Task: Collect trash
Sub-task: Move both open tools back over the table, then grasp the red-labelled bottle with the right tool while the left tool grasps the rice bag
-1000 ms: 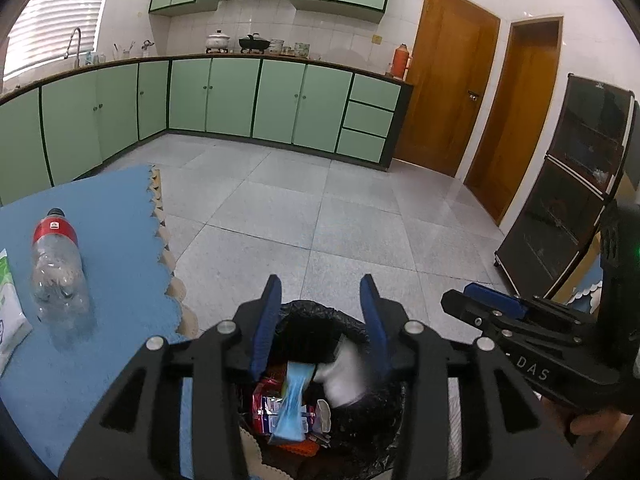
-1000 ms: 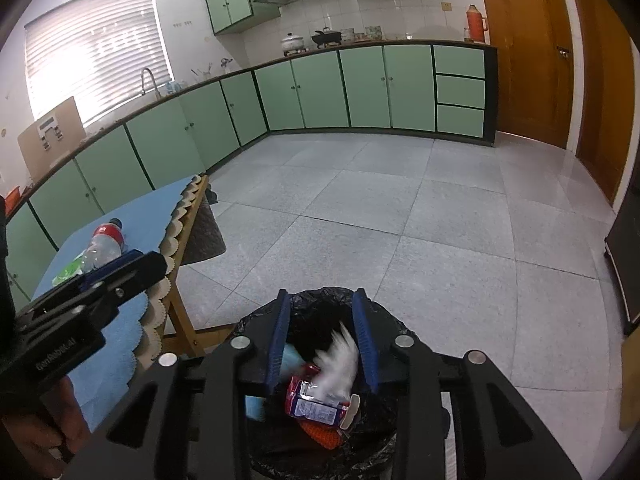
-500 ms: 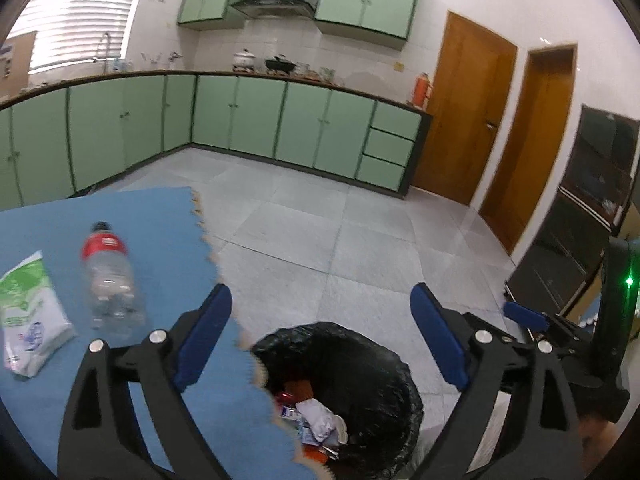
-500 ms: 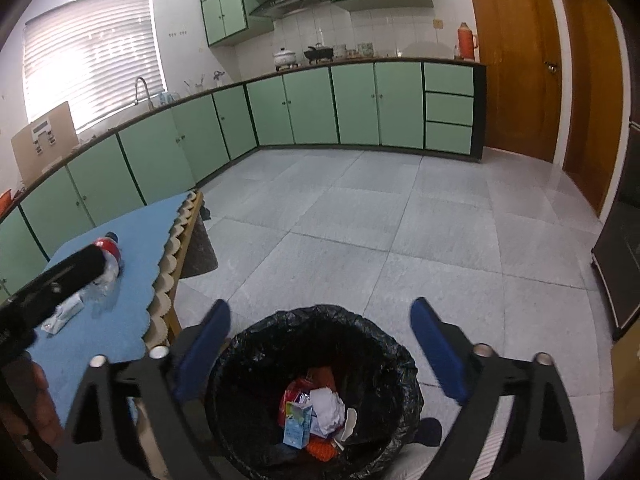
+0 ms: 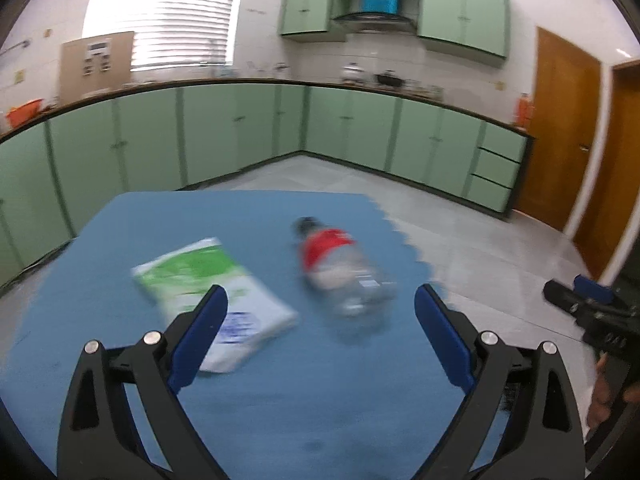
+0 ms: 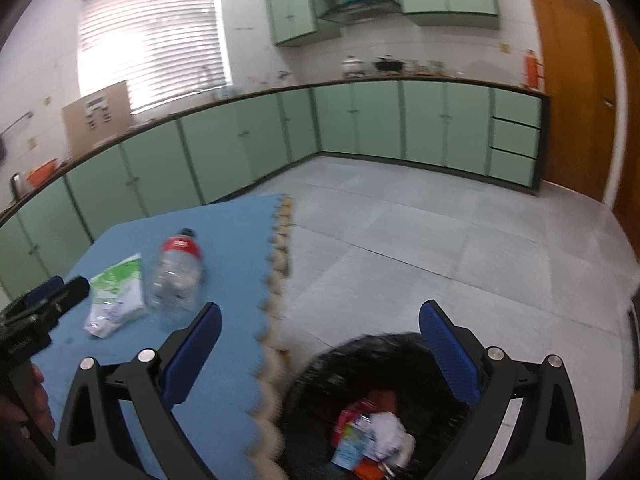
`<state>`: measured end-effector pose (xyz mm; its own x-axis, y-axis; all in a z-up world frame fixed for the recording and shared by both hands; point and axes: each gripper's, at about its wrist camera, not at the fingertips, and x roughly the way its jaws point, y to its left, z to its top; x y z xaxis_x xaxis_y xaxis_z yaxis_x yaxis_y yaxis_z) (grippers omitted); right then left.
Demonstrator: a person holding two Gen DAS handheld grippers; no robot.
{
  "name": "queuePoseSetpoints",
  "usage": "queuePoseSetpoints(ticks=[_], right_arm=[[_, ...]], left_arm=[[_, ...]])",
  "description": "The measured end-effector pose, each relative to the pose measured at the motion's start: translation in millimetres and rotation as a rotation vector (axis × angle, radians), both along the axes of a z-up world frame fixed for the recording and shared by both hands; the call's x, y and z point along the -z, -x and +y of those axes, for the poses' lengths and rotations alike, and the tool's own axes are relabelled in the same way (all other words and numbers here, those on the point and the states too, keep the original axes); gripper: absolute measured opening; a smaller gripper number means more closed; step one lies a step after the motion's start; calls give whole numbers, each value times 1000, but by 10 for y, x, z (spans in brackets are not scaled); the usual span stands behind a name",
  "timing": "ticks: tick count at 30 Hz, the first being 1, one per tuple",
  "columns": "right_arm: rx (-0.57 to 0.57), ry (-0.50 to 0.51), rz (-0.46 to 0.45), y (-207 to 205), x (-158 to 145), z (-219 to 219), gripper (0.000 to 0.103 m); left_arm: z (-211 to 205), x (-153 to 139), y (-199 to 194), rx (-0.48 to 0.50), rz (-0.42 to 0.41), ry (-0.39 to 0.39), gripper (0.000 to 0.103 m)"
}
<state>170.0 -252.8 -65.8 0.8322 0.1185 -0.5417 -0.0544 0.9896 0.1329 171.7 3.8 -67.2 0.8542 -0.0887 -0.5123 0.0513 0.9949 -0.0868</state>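
Left gripper (image 5: 320,312): we see two black arms with blue textured pads, spread wide, nothing between them; its jaws have just been opening. It hangs over the near part of the table.
Right gripper (image 6: 320,330): same build, released and empty; its jaws have just been opening too. We see it above the table edge and the bin.
Hands: we make out part of one hand (image 6: 28,404) on the left tool's handle, and fingers (image 5: 604,396) at the right edge of the left wrist view.
Bin (image 6: 320,376): we count one, round, lined with a crinkled glossy black bag, on the floor just beside the table. Inside we see a small carton (image 6: 352,440), crumpled white paper (image 6: 390,434) and red and orange scraps; exact count unclear.
Table (image 5: 280,400): we note one flat top under a matte blue foam mat with a scalloped, jigsaw-cut edge.
Packet (image 5: 212,300): one flat, soft plastic pouch, green and white with blue print, lying on the mat just ahead of the left pad.
Bottle (image 5: 344,268): one clear plastic bottle, ribbed, red label, dark cap, on its side near the packet, cap pointing away from us. Blurred in the left view.
Trash remaining on the mat: two pieces by our count.
Floor (image 6: 440,248): large pale grey speckled tiles.
Cabinets (image 5: 240,140): smooth pale green doors in an L under a dark counter.
Doors (image 6: 576,92): brown wood, far right.
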Motion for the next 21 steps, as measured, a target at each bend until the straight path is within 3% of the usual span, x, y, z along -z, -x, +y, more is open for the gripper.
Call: queuePoseSetpoints(ticks=[10,21], right_arm=[[-215,47,14,-614,121,1082,97],[-267,50,125,-1084,428,1410,96]], left_arm=[[737,125,-217,-147,49,-24,92],[1004,289,-326,-189,97,-41,92]])
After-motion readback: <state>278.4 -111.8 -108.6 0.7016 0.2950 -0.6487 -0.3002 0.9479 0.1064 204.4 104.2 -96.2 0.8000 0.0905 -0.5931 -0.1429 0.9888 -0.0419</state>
